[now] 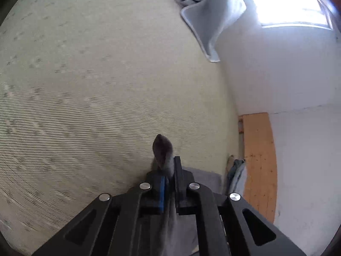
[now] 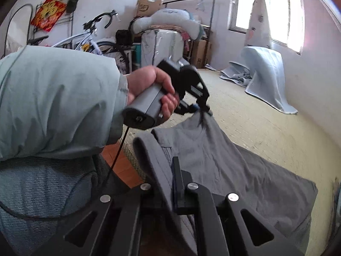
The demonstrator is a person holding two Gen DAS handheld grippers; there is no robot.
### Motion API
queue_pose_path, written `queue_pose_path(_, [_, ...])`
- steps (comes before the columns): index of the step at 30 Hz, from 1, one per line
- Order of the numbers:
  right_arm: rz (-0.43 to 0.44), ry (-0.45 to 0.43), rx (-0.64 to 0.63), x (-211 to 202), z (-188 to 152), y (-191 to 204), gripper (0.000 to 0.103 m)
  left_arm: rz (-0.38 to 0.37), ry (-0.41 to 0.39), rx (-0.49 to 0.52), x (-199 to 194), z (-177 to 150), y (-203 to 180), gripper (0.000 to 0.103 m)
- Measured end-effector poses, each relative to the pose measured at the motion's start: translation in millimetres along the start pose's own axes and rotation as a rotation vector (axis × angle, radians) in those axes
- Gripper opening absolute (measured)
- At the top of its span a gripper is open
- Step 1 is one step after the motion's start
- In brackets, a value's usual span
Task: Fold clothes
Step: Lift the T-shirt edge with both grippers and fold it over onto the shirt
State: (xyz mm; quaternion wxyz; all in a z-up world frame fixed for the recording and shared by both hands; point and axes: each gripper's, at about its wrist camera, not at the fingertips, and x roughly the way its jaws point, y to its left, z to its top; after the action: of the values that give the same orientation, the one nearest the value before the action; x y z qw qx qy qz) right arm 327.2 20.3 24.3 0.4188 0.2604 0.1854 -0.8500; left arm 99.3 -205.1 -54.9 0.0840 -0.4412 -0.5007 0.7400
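A grey garment [image 2: 223, 166] hangs stretched between both grippers above the pale green mat [image 2: 266, 119]. My left gripper [image 1: 168, 166] is shut on one corner of the grey garment [image 1: 163, 149], and a tuft of cloth sticks out past its fingertips. From the right wrist view that left gripper [image 2: 197, 108] is held by a hand [image 2: 149, 83] in a light green sleeve, pinching the far corner. My right gripper [image 2: 170, 170] is shut on the near edge, where a folded band of cloth runs between its fingers. The garment's lower part lies on the mat.
A light blue blanket [image 2: 264, 76] drapes against the wall under the window [image 2: 266, 10], also seen as the blanket [image 1: 213, 10] at the mat's far end. A bicycle [image 2: 89, 38], boxes and bundled bedding [image 2: 166, 21] stand at the back. A wooden board [image 1: 259, 164] lines the mat's edge.
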Motion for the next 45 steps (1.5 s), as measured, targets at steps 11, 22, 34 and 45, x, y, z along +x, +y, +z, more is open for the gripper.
queue_pose_path(11, [-0.201, -0.097, 0.171, -67.3, -21.0, -59.4, 0.003, -0.022, 0.023, 0.114, 25.6, -16.3, -124.4, 0.005])
queue_pose_path(22, [-0.335, -0.11, 0.307, -121.6, -65.6, -109.3, 0.003, 0.026, 0.1, 0.249, 102.2, -68.4, -219.7, 0.005])
queue_pose_path(34, [-0.35, -0.113, 0.635, -155.7, -140.9, -195.2, 0.003, 0.163, 0.163, 0.359, 216.9, -114.7, -291.4, 0.004])
queue_pose_path(45, [-0.33, -0.039, 0.887, -143.3, -209.5, -263.4, 0.003, 0.302, 0.183, 0.419, 298.7, -140.2, -297.8, 0.002])
